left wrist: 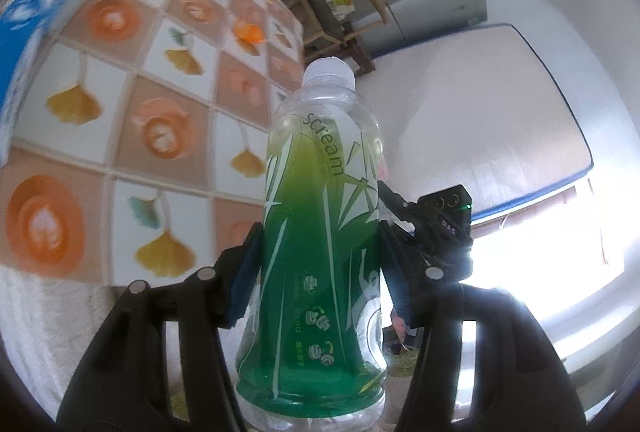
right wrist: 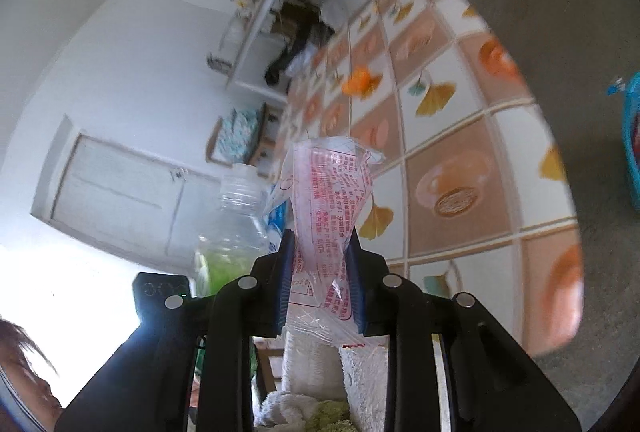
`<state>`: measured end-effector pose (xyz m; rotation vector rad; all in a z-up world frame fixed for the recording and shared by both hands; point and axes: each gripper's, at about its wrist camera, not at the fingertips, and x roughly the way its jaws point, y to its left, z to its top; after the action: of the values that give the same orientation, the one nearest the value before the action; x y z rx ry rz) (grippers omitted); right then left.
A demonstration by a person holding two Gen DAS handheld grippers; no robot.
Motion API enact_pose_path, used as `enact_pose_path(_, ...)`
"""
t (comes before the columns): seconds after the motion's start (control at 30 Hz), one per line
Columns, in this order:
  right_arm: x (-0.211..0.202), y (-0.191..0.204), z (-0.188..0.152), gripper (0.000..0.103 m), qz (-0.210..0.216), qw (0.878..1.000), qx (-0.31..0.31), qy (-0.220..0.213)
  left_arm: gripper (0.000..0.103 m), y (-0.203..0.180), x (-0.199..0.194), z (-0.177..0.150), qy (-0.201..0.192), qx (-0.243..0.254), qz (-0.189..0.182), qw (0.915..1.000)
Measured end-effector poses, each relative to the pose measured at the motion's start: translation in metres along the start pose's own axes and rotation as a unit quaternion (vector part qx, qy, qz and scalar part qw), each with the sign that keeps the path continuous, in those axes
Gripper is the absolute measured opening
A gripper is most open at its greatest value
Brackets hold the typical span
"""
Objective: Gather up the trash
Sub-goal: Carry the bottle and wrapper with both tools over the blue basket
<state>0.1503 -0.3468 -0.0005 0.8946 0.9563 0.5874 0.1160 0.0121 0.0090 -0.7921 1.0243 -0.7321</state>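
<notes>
Carrying both finds off the desk [left wrist: 168, 43]: left hand-held gripper [left wrist: 320, 268] clamped on green bottle [left wrist: 320, 232], right hand-held gripper [right wrist: 320, 272] pinching plastic wrapper [right wrist: 328, 199]. Next: locate bin, possibly blue rim [right wrist: 632, 143], then release above.

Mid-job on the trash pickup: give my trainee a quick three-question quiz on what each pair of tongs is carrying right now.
1. True or false: the left tongs are shut on a capped bottle with a green label.
2. What do the right tongs hold?
A. a tissue box
B. a clear plastic wrapper with red print
C. an orange peel
3. Fill in: on the patterned tablecloth, at the upper left of the left wrist view, lies a blue and white ______.

Key
1. True: both pads press the bottle's sides.
2. B: the wrapper is pinched between the pads.
3. box.
</notes>
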Motion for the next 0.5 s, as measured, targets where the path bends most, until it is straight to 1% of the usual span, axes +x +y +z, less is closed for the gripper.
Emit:
enact_pose_path(0.1,-0.043,-0.006,-0.004,0.025,-0.004,0.999,0.004,-0.042,0.053,-0.016,0.021,0.008,0.021,0.016,-0.009,0.9996)
enact_pose_path(0.13,-0.059,-0.01,-0.006,0.025,-0.008,0.998,0.006,-0.056,0.053,-0.025,0.034,0.011,0.034,0.027,-0.014,0.999)
enact_pose_path(0.27,-0.122,-0.03,-0.014,0.025,-0.035,0.992,0.021,-0.123,0.053,-0.055,0.078,0.018,0.077,0.056,-0.024,0.9952)
enact_pose_path(0.37,-0.166,-0.059,-0.025,0.025,-0.063,0.983,0.047,-0.167,0.053,-0.079,0.124,0.023,0.12,0.074,-0.022,0.9897)
enact_pose_path(0.4,-0.176,-0.071,-0.028,0.025,-0.068,0.98,0.061,-0.176,0.053,-0.084,0.136,0.023,0.13,0.077,-0.02,0.9883)
enact_pose_path(0.43,-0.188,-0.089,-0.033,0.025,-0.076,0.976,0.087,-0.187,0.053,-0.091,0.153,0.023,0.145,0.081,-0.015,0.986)
enact_pose_path(0.5,-0.201,-0.115,-0.04,0.025,-0.092,0.969,0.118,-0.197,0.053,-0.104,0.191,0.024,0.175,0.09,0.001,0.9804)
